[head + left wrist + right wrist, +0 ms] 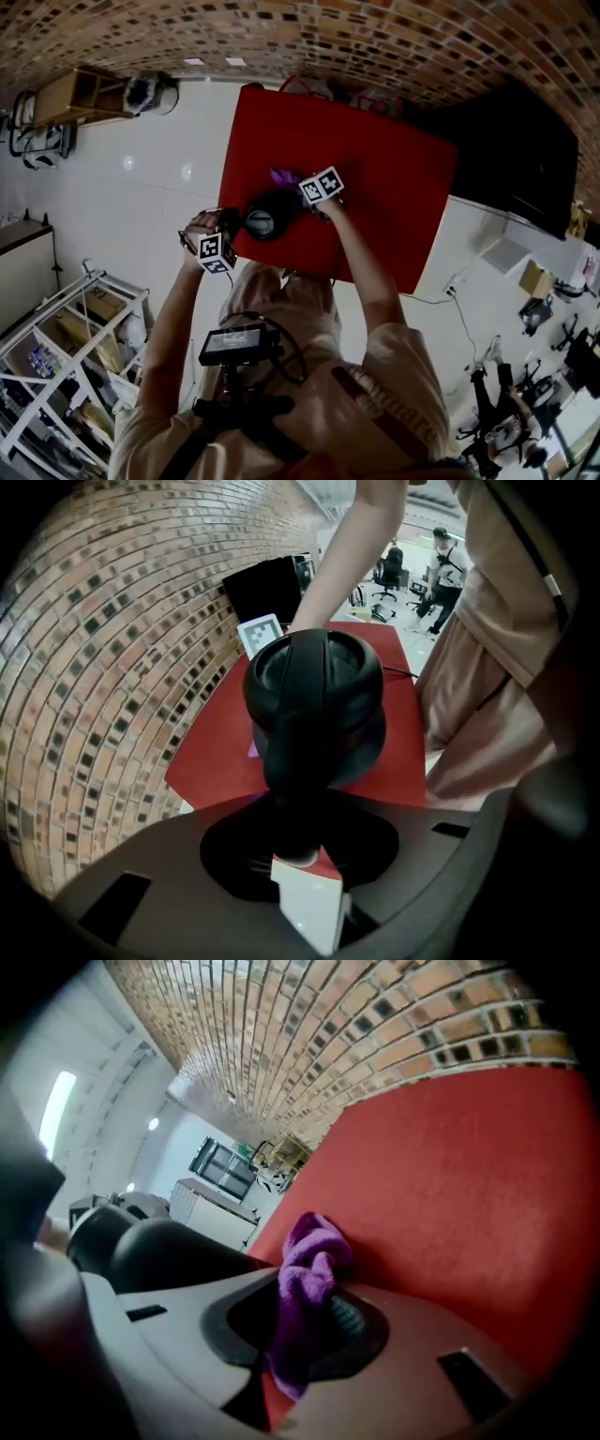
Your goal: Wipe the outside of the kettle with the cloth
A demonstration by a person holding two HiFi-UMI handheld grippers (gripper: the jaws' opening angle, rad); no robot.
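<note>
Wall: we see a brick wall in mixed brown and tan, running behind the bench.
Floor: a glossy white floor with pale spots of lamp glare.
Bench: a red-topped bench stands against the wall.
Furniture: we find a wooden shelf unit by the wall, a white metal rack nearer us, and a large black panel beside the bench.
Light: a bright ceiling strip overhead.

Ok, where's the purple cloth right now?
In the right gripper view the purple cloth is pinched between the jaws of the right gripper, over the red table, beside the black kettle.
</note>
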